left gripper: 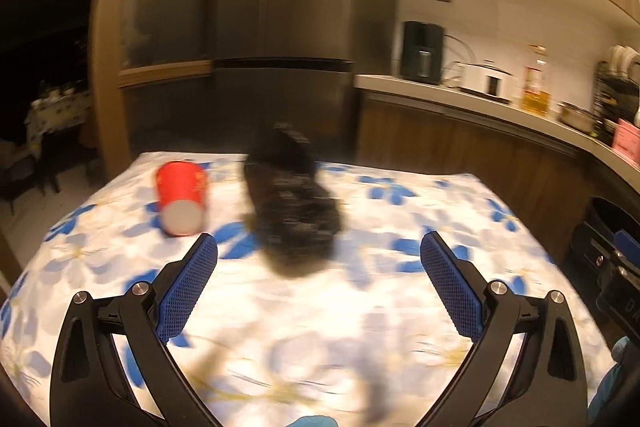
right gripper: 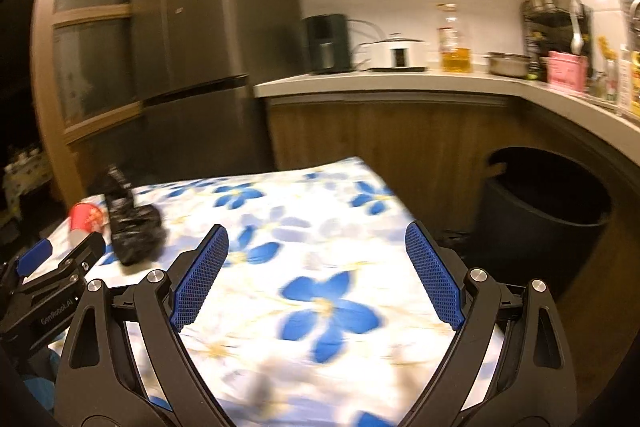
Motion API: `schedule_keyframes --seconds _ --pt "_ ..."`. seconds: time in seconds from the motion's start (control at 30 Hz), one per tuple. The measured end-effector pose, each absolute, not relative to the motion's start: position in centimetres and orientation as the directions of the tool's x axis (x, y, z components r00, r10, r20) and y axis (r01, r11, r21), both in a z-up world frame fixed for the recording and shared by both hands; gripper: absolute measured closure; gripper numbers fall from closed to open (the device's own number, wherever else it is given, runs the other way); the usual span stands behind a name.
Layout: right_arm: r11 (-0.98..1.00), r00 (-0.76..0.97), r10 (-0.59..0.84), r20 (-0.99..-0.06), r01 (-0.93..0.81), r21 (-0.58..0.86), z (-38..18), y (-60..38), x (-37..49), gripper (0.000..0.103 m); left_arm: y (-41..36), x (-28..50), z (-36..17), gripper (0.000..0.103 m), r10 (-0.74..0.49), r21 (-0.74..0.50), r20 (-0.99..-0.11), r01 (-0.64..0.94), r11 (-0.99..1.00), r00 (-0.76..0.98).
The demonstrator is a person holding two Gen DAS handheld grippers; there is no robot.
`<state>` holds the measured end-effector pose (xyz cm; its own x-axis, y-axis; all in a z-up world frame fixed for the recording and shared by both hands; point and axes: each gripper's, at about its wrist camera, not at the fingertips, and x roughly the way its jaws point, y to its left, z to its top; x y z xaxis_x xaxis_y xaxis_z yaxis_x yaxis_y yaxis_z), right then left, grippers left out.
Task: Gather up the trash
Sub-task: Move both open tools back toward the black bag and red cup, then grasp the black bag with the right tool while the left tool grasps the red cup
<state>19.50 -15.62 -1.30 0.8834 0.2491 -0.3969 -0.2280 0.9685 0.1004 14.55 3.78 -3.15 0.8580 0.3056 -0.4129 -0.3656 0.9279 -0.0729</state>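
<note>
From the left wrist view, the left gripper (left gripper: pixel 319 247) hangs over the table with the white cloth printed in blue flowers (left gripper: pixel 400 291), its black arms and blue mesh-textured pads (left gripper: pixel 191 287) spread wide with nothing between them. A crumpled black plastic bag (left gripper: pixel 294 205), glossy and lumpy but smeared by blur, lies on the cloth just ahead of the fingertips, near the middle of the table toward its far edge. A red paper cup (left gripper: pixel 181 197) lies on its side to the left of the bag, close to the far left corner, its pale round base turned toward the camera and just beyond the left pad. The right edge of the frame cuts off part of the other gripper and a dark bin.

From the right wrist view, the right gripper (right gripper: pixel 317 241) also stands apart and empty, over the table's right half. The bag (right gripper: pixel 132 229) and the cup (right gripper: pixel 86 219) sit well off to its left, by the far left corner; the left gripper's black body (right gripper: pixel 60 279) hides the cup's lower part. A round dark trash bin (right gripper: pixel 536 223) stands on the floor beyond the table's right edge, under a curved pale counter (right gripper: pixel 400 81); its interior is too dark to read.
</note>
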Motion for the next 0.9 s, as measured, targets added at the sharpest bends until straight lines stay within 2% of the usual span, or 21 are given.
schedule_keyframes --seconds 0.23,0.47,0.9 --pt "0.928 0.833 0.367 -0.415 -0.362 0.094 -2.7 -7.9 21.0 0.014 9.4 14.1 -3.9 0.006 0.392 -0.062 -0.421 -0.457 0.887 0.818" --pt "0.876 0.764 0.468 -0.444 -0.468 0.119 -3.5 -1.4 23.1 0.014 13.8 13.6 -3.7 0.006 0.437 -0.101 -0.423 -0.521 0.848 0.793" --pt "0.85 0.701 0.495 -0.514 -0.512 0.121 -4.9 5.5 26.5 0.014 18.5 13.8 -3.6 0.006 0.472 -0.142 -0.433 -0.575 0.806 0.768"
